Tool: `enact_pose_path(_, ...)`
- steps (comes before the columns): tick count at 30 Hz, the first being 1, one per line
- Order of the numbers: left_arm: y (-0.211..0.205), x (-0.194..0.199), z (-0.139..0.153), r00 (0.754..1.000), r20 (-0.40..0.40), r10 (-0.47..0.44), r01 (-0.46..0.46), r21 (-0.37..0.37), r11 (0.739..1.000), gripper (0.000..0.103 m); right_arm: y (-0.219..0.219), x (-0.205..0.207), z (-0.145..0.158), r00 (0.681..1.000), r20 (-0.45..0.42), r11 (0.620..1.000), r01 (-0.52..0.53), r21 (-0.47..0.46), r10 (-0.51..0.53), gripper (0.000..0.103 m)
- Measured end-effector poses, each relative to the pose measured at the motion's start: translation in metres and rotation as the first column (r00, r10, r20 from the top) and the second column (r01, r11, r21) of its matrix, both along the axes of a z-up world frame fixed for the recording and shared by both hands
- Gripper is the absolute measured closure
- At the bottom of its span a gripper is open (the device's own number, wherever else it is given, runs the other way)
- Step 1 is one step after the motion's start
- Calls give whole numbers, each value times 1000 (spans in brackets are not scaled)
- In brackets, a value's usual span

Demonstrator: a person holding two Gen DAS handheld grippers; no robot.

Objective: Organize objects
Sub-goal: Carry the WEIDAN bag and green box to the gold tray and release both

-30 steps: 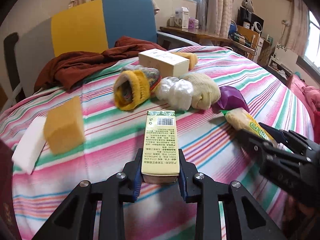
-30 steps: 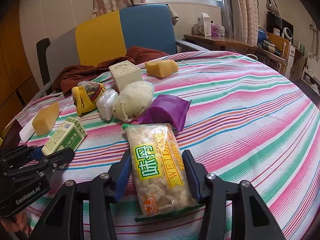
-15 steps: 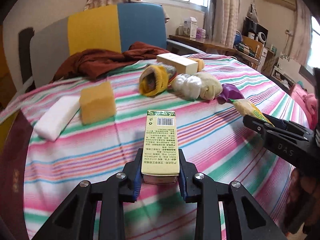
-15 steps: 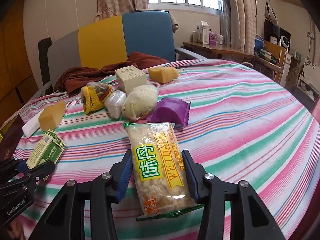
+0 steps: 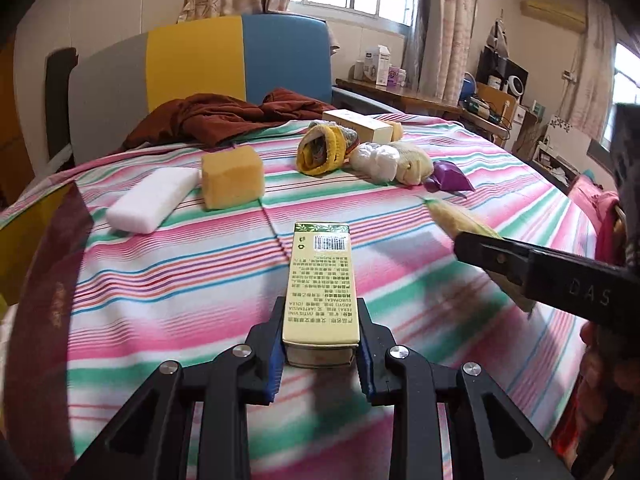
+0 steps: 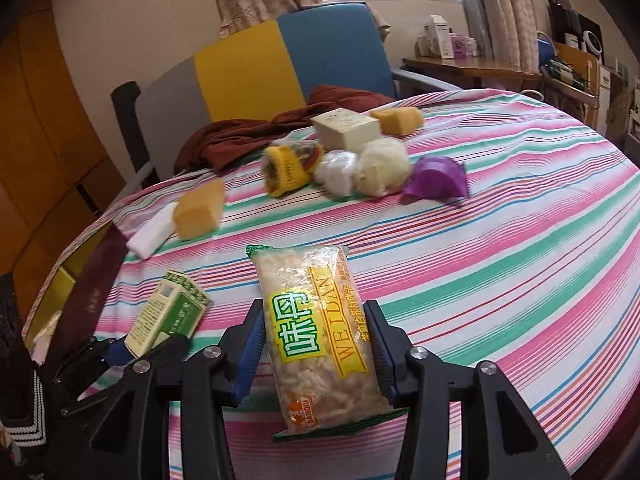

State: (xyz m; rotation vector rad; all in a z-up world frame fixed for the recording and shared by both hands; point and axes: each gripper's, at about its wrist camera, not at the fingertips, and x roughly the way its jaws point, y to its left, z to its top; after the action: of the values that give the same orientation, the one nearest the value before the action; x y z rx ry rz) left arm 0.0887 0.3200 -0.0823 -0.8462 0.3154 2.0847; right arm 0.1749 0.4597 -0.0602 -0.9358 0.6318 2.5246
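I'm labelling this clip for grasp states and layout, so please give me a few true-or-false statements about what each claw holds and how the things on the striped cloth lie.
1. The left claw is shut on a green and cream box. True.
2. The right claw is open and holds nothing. False: it is shut on a snack bag.
3. The white block lies beside the yellow sponge. True.
4. The purple packet lies on the brown cloth. False: it lies on the striped cloth, next to the cream ball.
5. A second yellow sponge sits beside the cream carton. True.
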Motion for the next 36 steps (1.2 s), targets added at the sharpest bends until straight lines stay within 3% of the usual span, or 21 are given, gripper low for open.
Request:
enact_pose_path(10,-63,11,25,999,-9,39,-38,93,995,73,-54,-20,14,994,-39,994,-100,-39,98,55)
enact_pose_path(21,-141,-11,58,982,6,191,-188,197,962,73,-126,-54,39,958,-70,959,-281,-35,278,55)
enact_pose_path(28,-190,-48,63,949,48,312,-315,191,930,73,-176,-79,56,902,-93,902,-428,-61,422,55)
enact_pose_path(36,-232,-108,61,905,108,411,-423,127,897,73,-228,-115,53,835,-74,816,-548,-182,545,55)
